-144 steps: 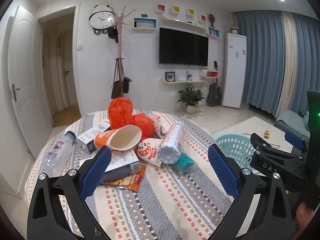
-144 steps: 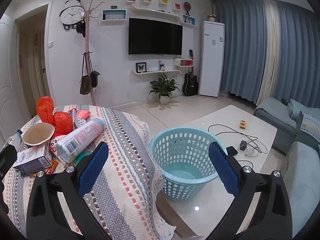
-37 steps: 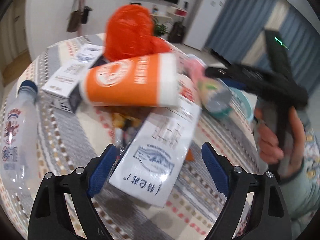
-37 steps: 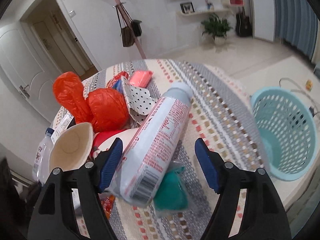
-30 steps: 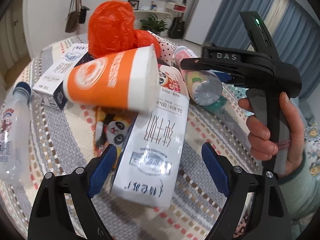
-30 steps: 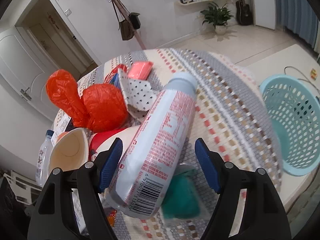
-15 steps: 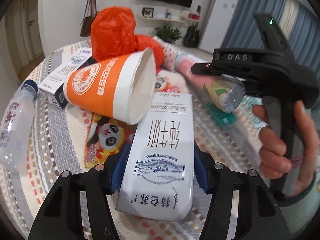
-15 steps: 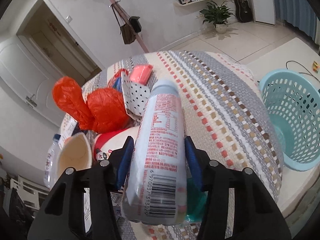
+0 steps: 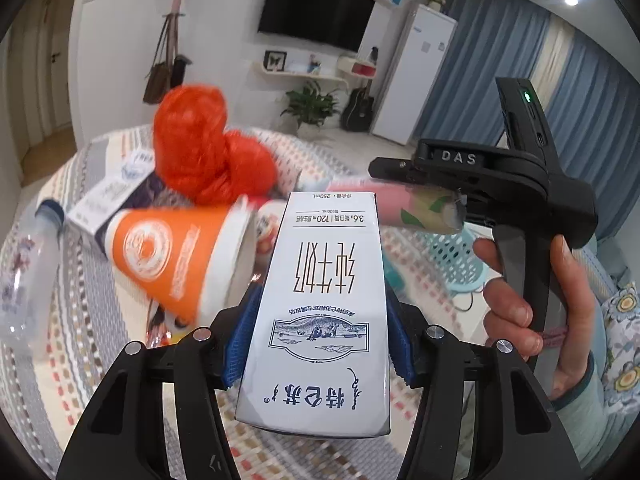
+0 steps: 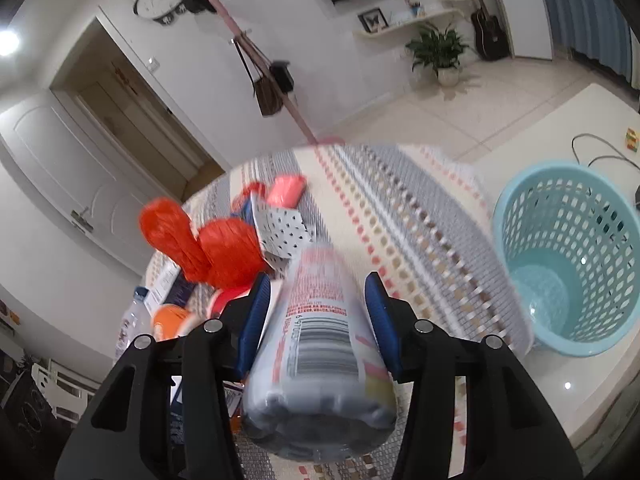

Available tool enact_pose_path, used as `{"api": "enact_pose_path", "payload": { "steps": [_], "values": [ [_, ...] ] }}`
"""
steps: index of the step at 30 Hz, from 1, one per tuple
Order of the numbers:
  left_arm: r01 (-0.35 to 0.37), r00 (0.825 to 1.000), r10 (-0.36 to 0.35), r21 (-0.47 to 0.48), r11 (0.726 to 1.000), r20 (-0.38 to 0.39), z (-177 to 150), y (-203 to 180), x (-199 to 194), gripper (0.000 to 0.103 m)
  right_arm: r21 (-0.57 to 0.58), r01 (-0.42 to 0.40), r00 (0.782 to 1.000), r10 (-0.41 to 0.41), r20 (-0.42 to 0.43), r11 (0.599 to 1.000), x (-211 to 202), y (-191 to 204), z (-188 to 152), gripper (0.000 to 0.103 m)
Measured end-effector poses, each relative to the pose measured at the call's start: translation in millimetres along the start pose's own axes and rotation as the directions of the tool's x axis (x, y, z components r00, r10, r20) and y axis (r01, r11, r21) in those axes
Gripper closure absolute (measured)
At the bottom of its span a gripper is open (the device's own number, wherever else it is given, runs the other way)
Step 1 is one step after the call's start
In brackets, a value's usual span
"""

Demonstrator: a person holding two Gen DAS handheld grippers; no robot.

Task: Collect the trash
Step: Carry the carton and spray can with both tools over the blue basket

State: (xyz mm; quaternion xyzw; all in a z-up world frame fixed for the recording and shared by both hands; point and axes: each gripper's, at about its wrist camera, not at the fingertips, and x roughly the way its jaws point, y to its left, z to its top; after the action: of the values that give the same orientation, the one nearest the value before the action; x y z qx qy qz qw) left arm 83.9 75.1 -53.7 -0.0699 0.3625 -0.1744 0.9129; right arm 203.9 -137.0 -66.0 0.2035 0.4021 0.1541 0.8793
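Living-room clutter covers a round tabletop (image 10: 420, 232) under a striped, dotted cloth, and to its right, lower down, a light-blue laundry basket (image 10: 568, 256) stands with nothing visible inside. On the cloth lie an orange paper cup (image 9: 176, 256) on its side with its mouth facing right, a crumpled orange plastic bag (image 9: 204, 156) behind it, a white box (image 9: 116, 188) to the far left, a clear plastic bottle (image 9: 24, 272) near the left edge, and a dotted paper scrap (image 10: 282, 236). The left tool (image 9: 316, 344) is clenched on a white milk carton (image 9: 320, 320), its blue pads pressing both long sides, the carton raised off the cloth and pointing away. The right tool (image 10: 316, 332) grips a plastic drink bottle (image 10: 320, 348) by its body, base toward the camera, held clear of the cloth. A hand (image 9: 532, 304) wraps the right tool's handle, seen at the right of the left view. Open striped cloth lies between the pile and the tabletop's right edge beside the basket.
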Motion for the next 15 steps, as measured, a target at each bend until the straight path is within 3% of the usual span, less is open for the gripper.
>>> {"api": "enact_pose_path", "payload": {
  "steps": [4,10,15],
  "values": [
    [-0.005,1.000,0.005,0.012,1.000,0.030,12.2,-13.7,1.0,0.048,-0.033,0.012,1.000,-0.011,0.029,0.999,-14.3,-1.8,7.2,0.058],
    [-0.017,1.000,0.017,-0.036,0.999,0.004,13.1,-13.2,13.7,0.048,-0.065,0.003,0.999,-0.006,-0.052,0.998,-11.2,-12.0,-9.6,0.058],
    [-0.020,1.000,0.020,-0.062,0.998,-0.005,7.0,-9.1,10.9,0.048,-0.108,0.023,0.992,-0.035,-0.117,0.994,-2.7,-15.8,-45.4,0.057]
  ]
}}
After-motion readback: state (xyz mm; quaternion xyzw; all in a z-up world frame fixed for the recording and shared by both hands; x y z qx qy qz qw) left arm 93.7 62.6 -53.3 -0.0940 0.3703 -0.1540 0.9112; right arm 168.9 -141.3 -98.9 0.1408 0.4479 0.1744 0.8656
